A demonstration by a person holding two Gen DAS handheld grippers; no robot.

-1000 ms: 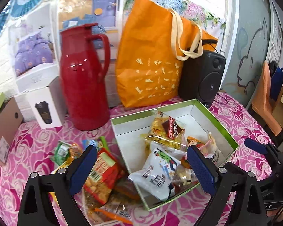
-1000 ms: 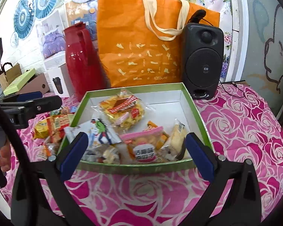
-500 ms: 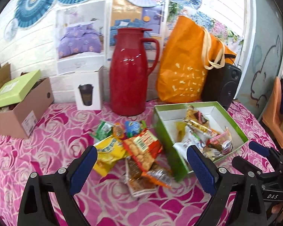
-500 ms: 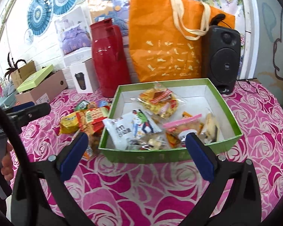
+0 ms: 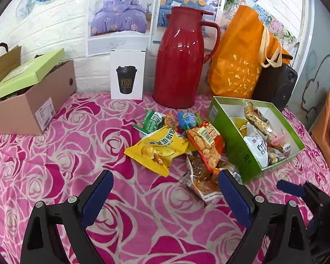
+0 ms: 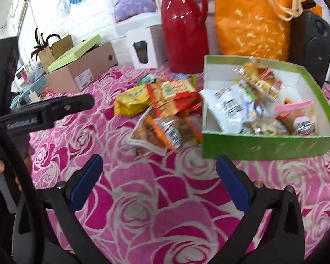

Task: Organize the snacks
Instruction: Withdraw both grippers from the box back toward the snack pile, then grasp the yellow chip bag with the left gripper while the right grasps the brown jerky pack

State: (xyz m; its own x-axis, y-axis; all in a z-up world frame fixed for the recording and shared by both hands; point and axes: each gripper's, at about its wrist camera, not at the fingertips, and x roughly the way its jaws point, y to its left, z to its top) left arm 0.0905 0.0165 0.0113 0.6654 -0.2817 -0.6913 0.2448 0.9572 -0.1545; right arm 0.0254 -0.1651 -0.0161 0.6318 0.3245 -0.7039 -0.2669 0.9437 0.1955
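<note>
Over pink rose-patterned tablecloth (image 5: 55,154) we are holding left gripper (image 5: 165,189) and right gripper (image 6: 159,173) spread apart and empty, facing loose foil snack packets (image 5: 178,145) lying just left of green cardboard box (image 5: 233,140) holding more snacks, red plastic jug (image 5: 180,61) standing far behind.

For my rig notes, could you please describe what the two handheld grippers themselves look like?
Both are alike: the left gripper and right gripper have black plastic arms that fork into a V, silver screws at the joints, and ribbed blue pads on the fingers. White lettering, too blurred to read, marks the left one's side, and a black cable curves past it.
</note>
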